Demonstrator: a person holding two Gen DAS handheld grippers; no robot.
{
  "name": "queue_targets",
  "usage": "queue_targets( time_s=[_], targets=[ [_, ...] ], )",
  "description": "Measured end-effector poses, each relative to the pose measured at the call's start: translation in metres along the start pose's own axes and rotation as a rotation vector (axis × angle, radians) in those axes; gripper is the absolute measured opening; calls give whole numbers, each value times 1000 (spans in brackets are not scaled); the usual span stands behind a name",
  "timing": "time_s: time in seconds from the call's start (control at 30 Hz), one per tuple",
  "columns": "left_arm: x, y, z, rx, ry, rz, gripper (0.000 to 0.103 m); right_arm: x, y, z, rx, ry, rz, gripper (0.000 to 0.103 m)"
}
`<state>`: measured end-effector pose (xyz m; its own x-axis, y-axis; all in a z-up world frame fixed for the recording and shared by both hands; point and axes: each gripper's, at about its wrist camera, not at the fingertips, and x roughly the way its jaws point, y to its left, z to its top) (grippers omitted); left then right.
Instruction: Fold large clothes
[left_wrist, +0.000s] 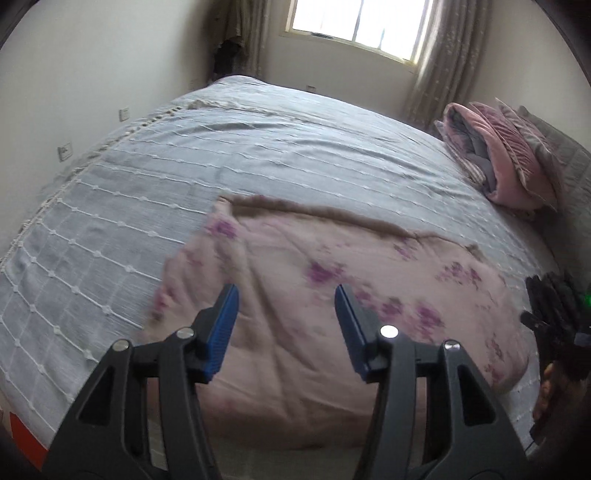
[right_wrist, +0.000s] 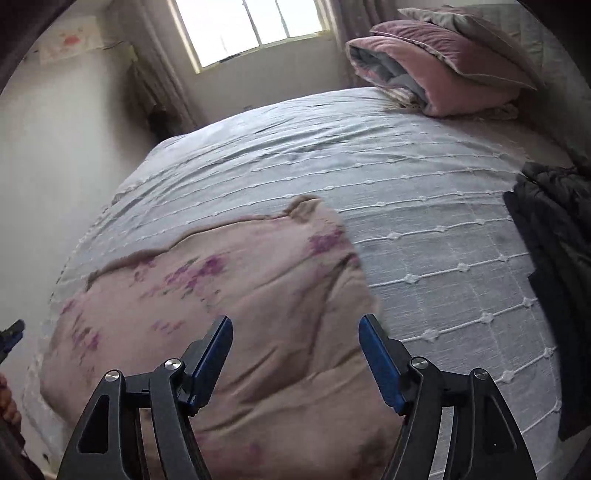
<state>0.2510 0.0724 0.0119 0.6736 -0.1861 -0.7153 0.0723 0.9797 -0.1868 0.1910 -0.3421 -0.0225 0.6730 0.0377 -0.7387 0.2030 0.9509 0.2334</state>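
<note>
A large pale pink garment with purple flower print (left_wrist: 314, 295) lies spread flat on the near part of the bed; it also shows in the right wrist view (right_wrist: 236, 302). Its far edge has a brownish trim. My left gripper (left_wrist: 286, 291) is open and empty, hovering above the garment's near left part. My right gripper (right_wrist: 295, 323) is open and empty, above the garment's right edge. The tip of the left gripper (right_wrist: 11, 338) shows at the left edge of the right wrist view.
The bed has a grey-blue bedspread with white stitched lines (left_wrist: 184, 166). Folded pink and grey quilts and pillows (left_wrist: 509, 158) sit at the head of the bed (right_wrist: 443, 62). A dark garment (right_wrist: 554, 266) lies at the bed's right side. Window and curtains behind.
</note>
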Motion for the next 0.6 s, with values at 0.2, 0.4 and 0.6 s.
queue_targets(
  time_s=[0.2, 0.4, 0.6],
  targets=[
    [51, -83, -41, 94, 123, -41, 56, 24, 67, -35, -167, 36, 61, 72],
    [85, -75, -62, 37, 160, 1, 59, 43, 84, -55, -288, 11, -43, 72],
    [88, -88, -69, 92, 115, 79, 59, 84, 81, -63, -286, 53, -63, 75]
  ],
)
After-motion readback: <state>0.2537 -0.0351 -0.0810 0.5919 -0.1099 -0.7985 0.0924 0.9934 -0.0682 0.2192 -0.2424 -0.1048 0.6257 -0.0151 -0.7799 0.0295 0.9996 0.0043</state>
